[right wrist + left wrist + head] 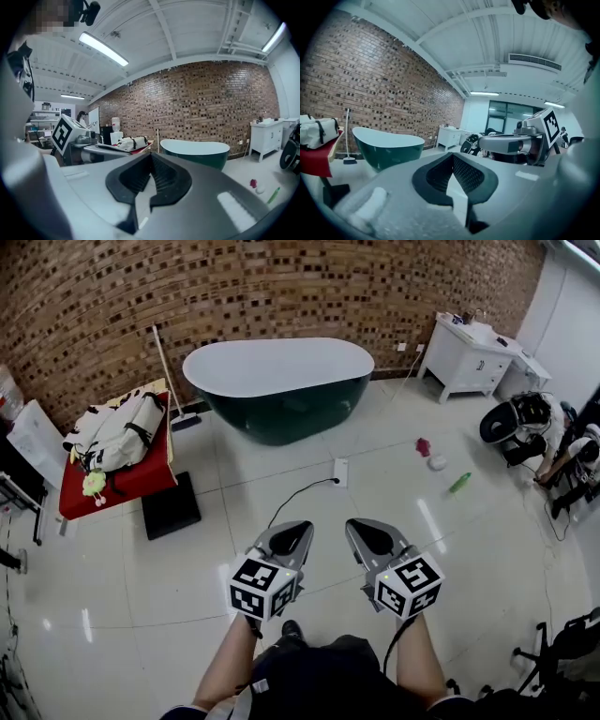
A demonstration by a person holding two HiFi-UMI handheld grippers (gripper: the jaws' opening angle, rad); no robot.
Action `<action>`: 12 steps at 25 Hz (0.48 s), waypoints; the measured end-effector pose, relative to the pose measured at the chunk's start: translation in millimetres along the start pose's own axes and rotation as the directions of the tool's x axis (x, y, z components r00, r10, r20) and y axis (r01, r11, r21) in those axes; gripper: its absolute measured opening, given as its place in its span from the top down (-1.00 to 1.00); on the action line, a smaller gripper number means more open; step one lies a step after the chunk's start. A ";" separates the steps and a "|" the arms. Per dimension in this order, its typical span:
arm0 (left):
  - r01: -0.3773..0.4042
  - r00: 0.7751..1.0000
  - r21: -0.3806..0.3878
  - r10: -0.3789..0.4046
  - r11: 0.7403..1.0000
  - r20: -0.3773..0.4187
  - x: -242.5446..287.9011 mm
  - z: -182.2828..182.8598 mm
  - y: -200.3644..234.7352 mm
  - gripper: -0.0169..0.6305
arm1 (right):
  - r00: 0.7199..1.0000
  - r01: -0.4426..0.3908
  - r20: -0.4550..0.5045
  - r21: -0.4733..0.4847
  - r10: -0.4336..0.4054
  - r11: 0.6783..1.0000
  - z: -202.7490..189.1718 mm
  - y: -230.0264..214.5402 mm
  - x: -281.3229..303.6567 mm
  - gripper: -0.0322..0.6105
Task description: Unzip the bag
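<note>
Holding the left gripper (pixel 291 538) and the right gripper (pixel 373 536) side by side over the pale floor (pixel 234 484) near you, you have both sets of jaws closed tip to tip, with nothing between them; the white bag (pixel 117 432) with black straps lies on the red table (pixel 141 482) at the far left, well apart from both grippers; the dark green bathtub (pixel 281 390) stands just right of that table, in front of the brick wall (pixel 281 287); the white cabinet (pixel 469 357) sits at the far right
</note>
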State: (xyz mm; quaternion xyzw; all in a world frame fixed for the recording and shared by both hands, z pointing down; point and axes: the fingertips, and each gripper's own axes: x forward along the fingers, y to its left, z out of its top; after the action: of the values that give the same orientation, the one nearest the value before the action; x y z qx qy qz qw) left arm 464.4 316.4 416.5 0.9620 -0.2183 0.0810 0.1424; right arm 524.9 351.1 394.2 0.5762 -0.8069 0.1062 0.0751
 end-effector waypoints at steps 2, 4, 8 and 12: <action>-0.062 0.998 -0.016 0.062 0.998 0.009 -17.5 0.1 29.6 0.94 | 0.998 -0.067 -0.012 -0.010 0.067 0.998 2.3 18.4 31.6 0.88; -0.119 0.993 -0.030 0.120 0.992 0.019 -34.2 2.1 57.1 0.94 | 0.991 -0.132 -0.026 -0.021 0.132 0.991 4.6 36.6 61.3 0.88; -0.252 0.966 -0.060 0.255 0.966 0.040 -66.4 10.0 111.1 0.94 | 0.961 -0.274 -0.052 -0.046 0.272 0.961 13.3 69.6 120.6 0.88; -0.382 0.921 -0.081 0.386 0.921 0.044 -92.3 8.3 165.2 0.94 | 0.921 -0.388 -0.063 -0.057 0.385 0.920 18.8 93.0 172.0 0.88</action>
State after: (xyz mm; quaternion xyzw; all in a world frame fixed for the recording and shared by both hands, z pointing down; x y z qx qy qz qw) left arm 309.7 207.7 428.0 0.8969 -0.4095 0.0709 0.1514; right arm 381.1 218.2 410.0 0.3998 -0.9057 0.1059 0.0926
